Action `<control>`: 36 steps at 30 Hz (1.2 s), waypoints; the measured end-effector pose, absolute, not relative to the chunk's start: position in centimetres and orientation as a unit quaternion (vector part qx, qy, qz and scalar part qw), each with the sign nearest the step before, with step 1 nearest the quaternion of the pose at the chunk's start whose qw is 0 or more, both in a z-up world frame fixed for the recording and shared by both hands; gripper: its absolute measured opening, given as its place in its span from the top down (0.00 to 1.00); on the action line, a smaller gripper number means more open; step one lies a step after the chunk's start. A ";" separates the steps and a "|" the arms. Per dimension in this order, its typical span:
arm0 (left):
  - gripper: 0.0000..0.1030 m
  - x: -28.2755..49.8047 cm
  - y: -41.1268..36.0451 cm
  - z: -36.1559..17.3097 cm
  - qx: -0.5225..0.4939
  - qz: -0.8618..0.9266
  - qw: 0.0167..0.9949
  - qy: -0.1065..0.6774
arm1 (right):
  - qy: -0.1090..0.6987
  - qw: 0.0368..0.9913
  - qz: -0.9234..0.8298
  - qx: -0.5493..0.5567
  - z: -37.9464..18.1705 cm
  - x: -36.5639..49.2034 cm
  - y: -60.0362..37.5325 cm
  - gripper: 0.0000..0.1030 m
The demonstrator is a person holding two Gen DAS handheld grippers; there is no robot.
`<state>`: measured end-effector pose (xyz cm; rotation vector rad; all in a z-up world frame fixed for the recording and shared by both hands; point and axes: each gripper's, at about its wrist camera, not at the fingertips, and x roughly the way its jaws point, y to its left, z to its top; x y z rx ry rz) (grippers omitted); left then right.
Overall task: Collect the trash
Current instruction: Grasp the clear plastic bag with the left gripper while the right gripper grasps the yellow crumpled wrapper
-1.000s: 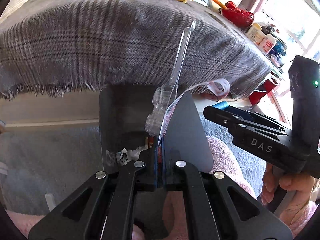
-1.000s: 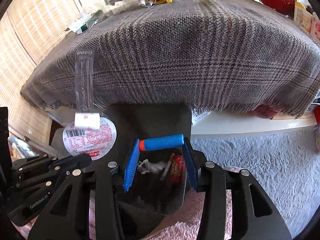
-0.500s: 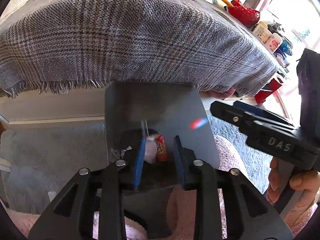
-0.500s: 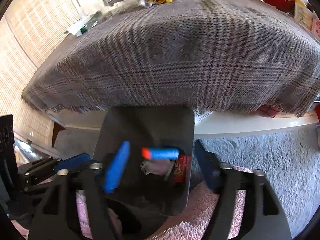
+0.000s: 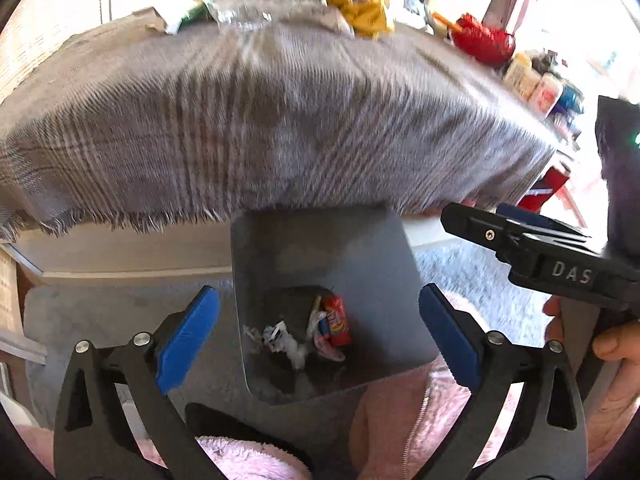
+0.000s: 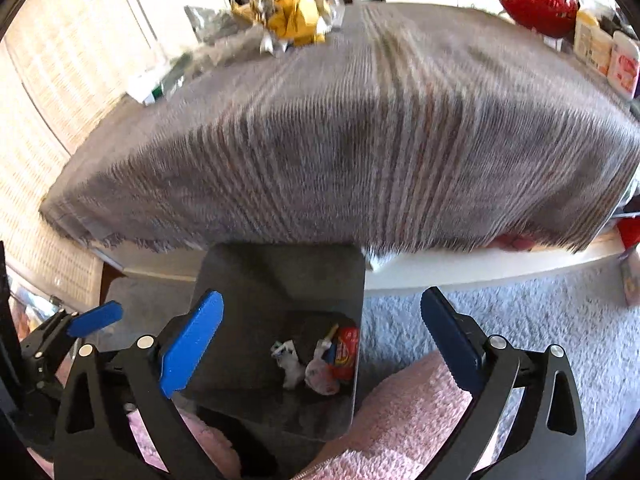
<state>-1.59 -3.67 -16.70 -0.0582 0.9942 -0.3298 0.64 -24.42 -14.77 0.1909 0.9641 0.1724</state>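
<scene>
A grey bin (image 5: 320,248) stands on the floor below the table edge, under both grippers. Inside lie a red wrapper (image 5: 338,320), crumpled white scraps (image 5: 288,344) and a pinkish piece. My left gripper (image 5: 319,300) hangs above the bin, its jaws opening wide with nothing between them. In the right wrist view the bin (image 6: 280,272) and the red wrapper (image 6: 346,350) show again. The right gripper (image 6: 320,302) is also opening, with nothing between its fingers. More trash lies at the table's far side: a yellow crumpled wrapper (image 6: 292,12) and clear plastic (image 5: 248,4).
A grey plaid cloth (image 5: 280,120) covers the table and hangs over its near edge. A red basket (image 5: 484,40) and bottles (image 5: 536,84) stand at the far right. Pale carpet (image 6: 520,312) lies right of the bin. A pink fleecy garment (image 5: 400,420) is just below the grippers.
The left gripper let go of a clear wrapper with a round label, the right a blue and orange stick. Both dropped into the bin. Both jaws spread wide and both grippers rose.
</scene>
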 end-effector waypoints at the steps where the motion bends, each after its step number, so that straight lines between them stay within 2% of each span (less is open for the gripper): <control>1: 0.08 -1.4 -3.2 -16.1 -0.039 -0.159 0.866 0.472 | 0.456 0.881 0.081 0.092 -14.2 0.7 -24.6 0.03; 17: 0.08 2.3 1.6 -6.4 -0.022 -0.125 0.916 0.380 | 0.373 0.922 0.072 0.070 -7.1 5.3 -26.0 0.03; 31: 0.09 12.0 1.3 -5.4 -0.004 -0.112 0.929 0.353 | 0.357 0.925 0.090 0.092 -4.4 13.9 -25.2 0.03; 36: 0.18 14.4 0.8 -5.6 0.013 -0.125 0.929 0.347 | 0.351 0.928 0.086 0.092 -3.9 17.3 -24.1 0.03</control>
